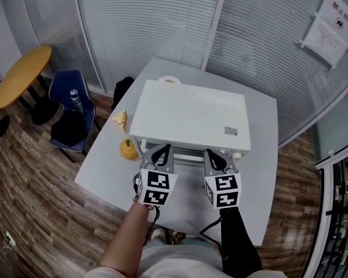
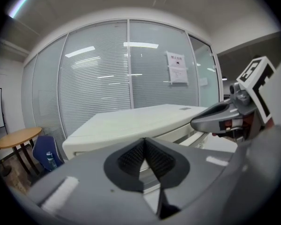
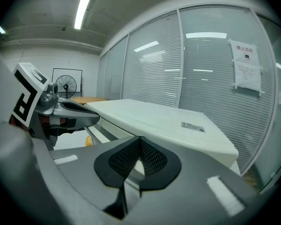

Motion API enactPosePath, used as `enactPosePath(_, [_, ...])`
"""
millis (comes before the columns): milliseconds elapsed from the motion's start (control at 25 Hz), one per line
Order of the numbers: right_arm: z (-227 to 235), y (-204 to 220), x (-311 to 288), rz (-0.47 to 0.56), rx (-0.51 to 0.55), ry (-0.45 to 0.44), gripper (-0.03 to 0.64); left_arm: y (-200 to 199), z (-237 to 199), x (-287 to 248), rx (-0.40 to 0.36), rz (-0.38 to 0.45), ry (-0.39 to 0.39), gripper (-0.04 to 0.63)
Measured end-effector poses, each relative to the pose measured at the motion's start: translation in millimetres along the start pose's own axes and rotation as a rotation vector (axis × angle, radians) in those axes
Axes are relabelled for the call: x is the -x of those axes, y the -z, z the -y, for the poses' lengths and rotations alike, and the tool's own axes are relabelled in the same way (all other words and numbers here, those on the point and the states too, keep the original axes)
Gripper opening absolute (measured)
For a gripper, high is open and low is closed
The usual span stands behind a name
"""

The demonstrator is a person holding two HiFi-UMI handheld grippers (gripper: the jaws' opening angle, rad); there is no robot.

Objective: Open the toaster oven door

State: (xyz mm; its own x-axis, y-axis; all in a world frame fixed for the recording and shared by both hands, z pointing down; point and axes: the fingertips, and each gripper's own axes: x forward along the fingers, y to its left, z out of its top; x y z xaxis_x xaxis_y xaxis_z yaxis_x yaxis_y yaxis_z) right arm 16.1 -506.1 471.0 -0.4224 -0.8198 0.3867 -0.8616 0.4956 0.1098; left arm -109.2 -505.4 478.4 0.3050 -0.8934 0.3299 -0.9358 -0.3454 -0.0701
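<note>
White boxy metal toaster oven (image 1: 188, 116) looks heavy, stiff, slick; its door is best taken by the pale front handle bar (image 1: 188, 153), where left gripper (image 1: 160, 151) and right gripper (image 1: 218, 155) hover, jaws pressed together, holding nothing.

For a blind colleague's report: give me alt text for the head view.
From above, a person's left gripper and right gripper sit side by side at the front edge of a white toaster oven on a grey table.
</note>
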Motion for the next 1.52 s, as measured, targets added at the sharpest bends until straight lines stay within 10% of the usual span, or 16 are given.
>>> enactPosePath(640, [-5.8, 9.5, 15.1, 0.015, -0.069, -0.028, 0.003, 9.8, 11.2, 14.6, 0.121, 0.002, 0.054, 0.057])
enactPosePath(1520, [-59.2, 96.1, 67.5, -0.121, -0.129, -0.025, 0.003, 93.1, 59.1, 73.3, 0.024, -0.099, 0.118, 0.057])
